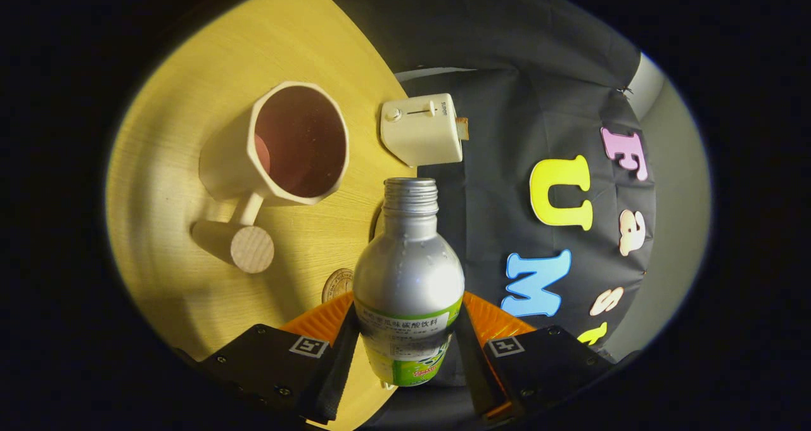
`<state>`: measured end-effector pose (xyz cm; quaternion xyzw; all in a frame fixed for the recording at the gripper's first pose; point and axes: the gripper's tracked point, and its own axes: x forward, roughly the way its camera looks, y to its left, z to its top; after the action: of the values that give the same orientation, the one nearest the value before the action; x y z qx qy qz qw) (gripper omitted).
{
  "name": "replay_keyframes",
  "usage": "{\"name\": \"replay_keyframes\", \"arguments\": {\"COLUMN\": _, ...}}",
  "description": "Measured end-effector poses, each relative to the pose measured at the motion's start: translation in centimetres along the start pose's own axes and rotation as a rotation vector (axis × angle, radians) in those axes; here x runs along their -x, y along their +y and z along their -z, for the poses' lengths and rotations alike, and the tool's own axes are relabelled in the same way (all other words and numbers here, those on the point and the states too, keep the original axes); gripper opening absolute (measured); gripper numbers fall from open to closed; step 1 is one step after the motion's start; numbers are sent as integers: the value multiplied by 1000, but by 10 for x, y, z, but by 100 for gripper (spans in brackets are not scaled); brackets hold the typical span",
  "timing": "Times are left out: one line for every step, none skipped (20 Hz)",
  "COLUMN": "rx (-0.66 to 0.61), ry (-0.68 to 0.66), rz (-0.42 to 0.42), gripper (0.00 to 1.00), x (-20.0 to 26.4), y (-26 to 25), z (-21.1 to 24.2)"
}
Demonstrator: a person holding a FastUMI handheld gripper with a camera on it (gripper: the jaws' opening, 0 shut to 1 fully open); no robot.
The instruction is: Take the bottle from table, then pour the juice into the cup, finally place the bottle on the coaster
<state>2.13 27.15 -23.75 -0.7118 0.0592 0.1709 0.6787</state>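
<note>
Claw [405,342] is clenched on the bottle [408,279]: both fingers [336,355] press the labelled lower body from either side, low centre of frame. Bottle is silver metal with a green and white label; threaded neck is bare, no cap on it, mouth pointing toward the upper centre of the frame. Droplets show on its shoulder.

View is rolled, so the tabletop [190,133], light wood, fills the left half and its edge runs diagonally down past the bottle.

Cup [285,146] sits upper left of centre, beyond the fingers and left of the bottle neck: cream outside, dark reddish inside, faceted rim, with a round wooden-ended handle [252,248] sticking out below it. Cup and bottle are apart, not touching.

Cream toaster [421,130] sits at the tabletop edge just above the bottle mouth, right of the cup.

Coaster [338,283], a small round disc, peeks out just left of the bottle body, partly hidden by it.
</note>
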Motion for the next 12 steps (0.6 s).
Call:
{"name": "replay_keyframes", "arguments": {"rx": 20, "ry": -7, "rz": 7, "gripper": 76, "x": 0, "y": -3, "z": -2}}
{"name": "replay_keyframes", "arguments": {"rx": 39, "ry": -16, "rz": 16, "gripper": 76, "x": -1, "y": -6, "z": -5}}
{"name": "replay_keyframes", "arguments": {"rx": 58, "ry": -24, "rz": 23, "gripper": 76, "x": 0, "y": -9, "z": -7}}
{"name": "replay_keyframes", "arguments": {"rx": 74, "ry": -32, "rz": 30, "gripper": 76, "x": -1, "y": -10, "z": -8}}
{"name": "replay_keyframes", "arguments": {"rx": 84, "ry": -40, "rz": 32, "gripper": 76, "x": 0, "y": -12, "z": -9}}
{"name": "replay_keyframes", "arguments": {"rx": 96, "ry": -49, "rz": 32, "gripper": 76, "x": 1, "y": -11, "z": -10}}
{"name": "replay_keyframes", "arguments": {"rx": 113, "ry": -57, "rz": 32, "gripper": 76, "x": 2, "y": -11, "z": -13}}
{"name": "replay_keyframes", "arguments": {"rx": 133, "ry": -64, "rz": 38, "gripper": 76, "x": 3, "y": -14, "z": -15}}
{"name": "replay_keyframes", "arguments": {"rx": 144, "ry": -71, "rz": 44, "gripper": 76, "x": 4, "y": -17, "z": -16}}
{"name": "replay_keyframes", "arguments": {"rx": 152, "ry": -78, "rz": 44, "gripper": 76, "x": 3, "y": -16, "z": -16}}
{"name": "replay_keyframes", "arguments": {"rx": 162, "ry": -81, "rz": 46, "gripper": 76, "x": 3, "y": -16, "z": -16}}
{"name": "replay_keyframes", "arguments": {"rx": 174, "ry": -81, "rz": 48, "gripper": 76, "x": 4, "y": -18, "z": -17}}
